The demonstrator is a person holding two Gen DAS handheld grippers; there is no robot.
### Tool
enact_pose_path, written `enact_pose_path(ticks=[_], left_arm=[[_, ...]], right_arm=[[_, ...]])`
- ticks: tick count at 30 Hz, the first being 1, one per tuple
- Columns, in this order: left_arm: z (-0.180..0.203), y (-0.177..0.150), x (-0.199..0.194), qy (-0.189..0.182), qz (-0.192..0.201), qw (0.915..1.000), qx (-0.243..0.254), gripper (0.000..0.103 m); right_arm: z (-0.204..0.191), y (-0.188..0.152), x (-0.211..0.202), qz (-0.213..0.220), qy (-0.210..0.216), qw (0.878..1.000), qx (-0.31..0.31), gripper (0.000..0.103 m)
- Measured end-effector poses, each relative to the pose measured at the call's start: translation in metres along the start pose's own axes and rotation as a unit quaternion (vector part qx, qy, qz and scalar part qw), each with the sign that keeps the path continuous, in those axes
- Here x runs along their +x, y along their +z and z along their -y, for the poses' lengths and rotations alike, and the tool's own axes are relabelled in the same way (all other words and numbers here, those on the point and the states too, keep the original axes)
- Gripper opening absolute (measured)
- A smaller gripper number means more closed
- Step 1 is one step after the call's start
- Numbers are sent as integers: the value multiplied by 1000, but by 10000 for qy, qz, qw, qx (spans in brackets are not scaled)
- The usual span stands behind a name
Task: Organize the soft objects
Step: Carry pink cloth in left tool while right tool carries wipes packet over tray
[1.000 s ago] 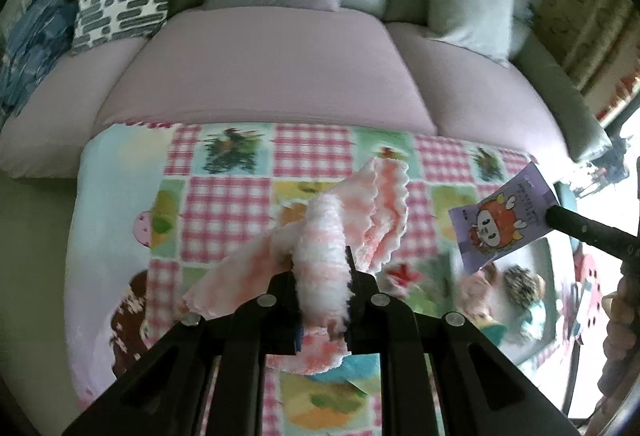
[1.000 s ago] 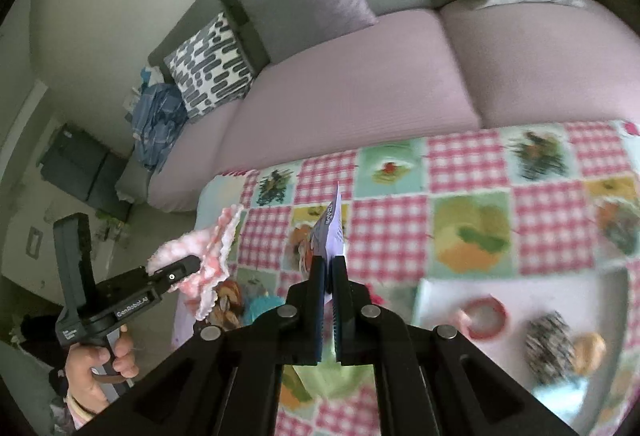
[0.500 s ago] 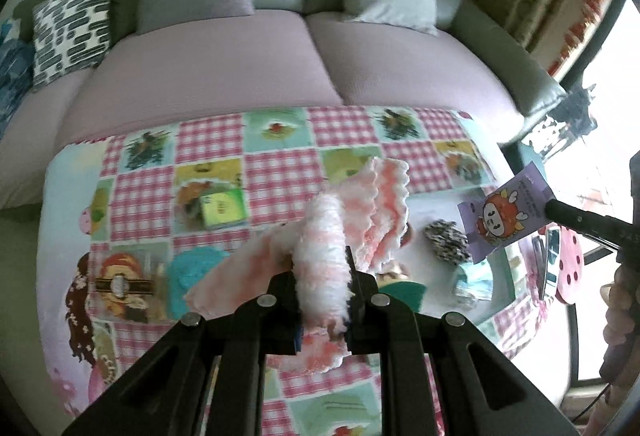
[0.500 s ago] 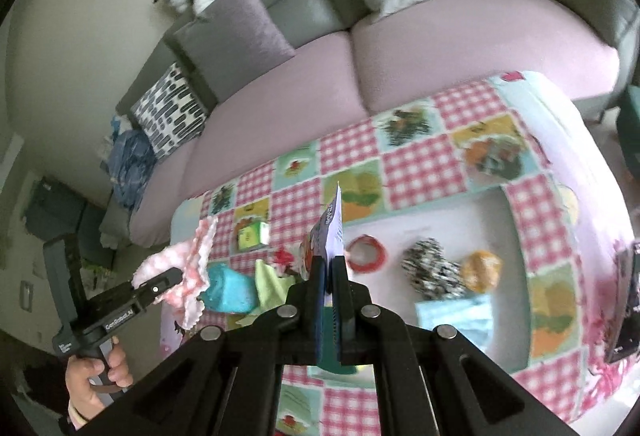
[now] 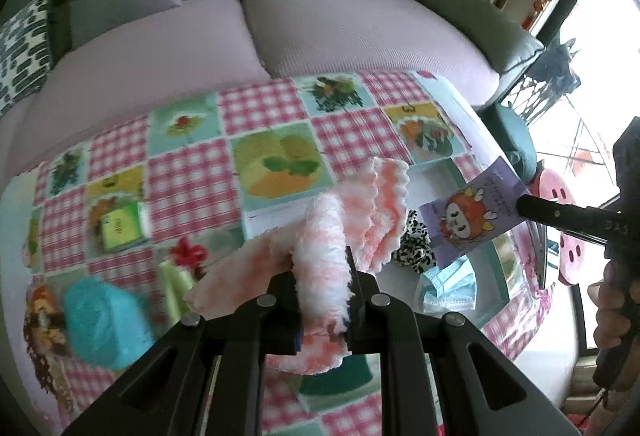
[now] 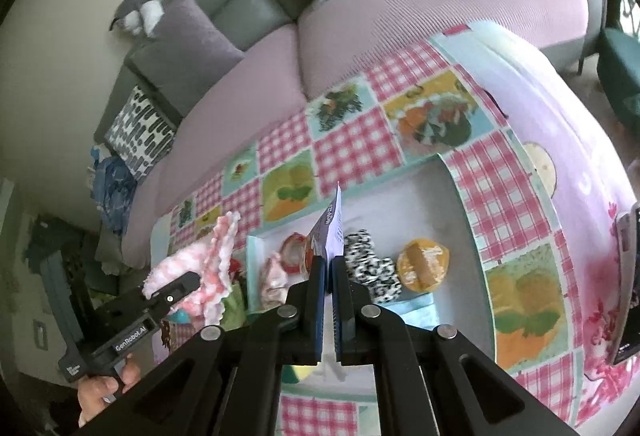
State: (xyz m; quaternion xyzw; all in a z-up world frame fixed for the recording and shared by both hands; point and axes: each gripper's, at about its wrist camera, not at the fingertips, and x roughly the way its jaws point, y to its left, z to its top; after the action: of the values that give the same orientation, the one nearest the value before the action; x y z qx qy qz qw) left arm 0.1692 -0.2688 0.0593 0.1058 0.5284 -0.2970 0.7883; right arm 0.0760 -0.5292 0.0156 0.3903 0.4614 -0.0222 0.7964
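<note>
My left gripper (image 5: 322,268) is shut on a fluffy pink-and-white cloth (image 5: 320,248), held above the table; it also shows in the right wrist view (image 6: 200,268). My right gripper (image 6: 329,264) is shut on a purple cartoon packet (image 6: 332,228), seen flat in the left wrist view (image 5: 472,215). Both hang over a white tray (image 6: 452,232) that holds a leopard-print scrunchie (image 6: 370,268), an orange soft item (image 6: 424,266), a red ring (image 6: 294,254), a pink scrap (image 6: 274,280) and a blue face mask (image 5: 448,288).
The table wears a pink checked picture cloth (image 5: 260,107). On it lie a green box (image 5: 120,228), a teal roll (image 5: 100,320), a red bow (image 5: 188,252) and a green strip (image 5: 176,284). A pink sofa (image 5: 320,23) with cushions stands behind. A phone (image 6: 632,292) lies at the right edge.
Both grippers have swung right along the table, from its left part to above the white tray, still holding the cloth and the packet.
</note>
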Motion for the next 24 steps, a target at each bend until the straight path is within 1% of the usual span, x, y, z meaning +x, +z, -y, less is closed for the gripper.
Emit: enact_pose_path(ticks=[5,10,16,18,19,20,21,22,23,24], left_arm=[[16,7,38,-65,-97,9998,156,15],[22,14,71,-156,-193,9996,152,15],[24,21,94,-211,-244,9993,174,17],[25,22,99,-230,-257,9992,197,18],[25,23,100,-247,-257,9992,198,22],[25,24,101,-261,-240,9992,191,30],[24,24,100,-287,-225,9992,184,35],[23,25,100,-315,-224,9991,171,45],[23,26,99,-343,-239,9990,149,52],[22,26,98,-373,-249,9989,122,53]], right_arm=[[24,10,22,-88,-21,9998,149,4],[43,22,35,-65,53,9996,281,4],[59,32,47,-107,71,9990,418,4],[62,33,49,-112,60,9989,454,7],[63,33,51,-142,20,9989,444,7],[64,33,51,-151,-29,9989,439,8],[64,33,51,-153,-78,9989,441,8],[65,33,51,-157,-124,9989,433,8],[65,33,51,-165,-203,9988,413,10],[65,33,51,-170,-250,9988,395,12]])
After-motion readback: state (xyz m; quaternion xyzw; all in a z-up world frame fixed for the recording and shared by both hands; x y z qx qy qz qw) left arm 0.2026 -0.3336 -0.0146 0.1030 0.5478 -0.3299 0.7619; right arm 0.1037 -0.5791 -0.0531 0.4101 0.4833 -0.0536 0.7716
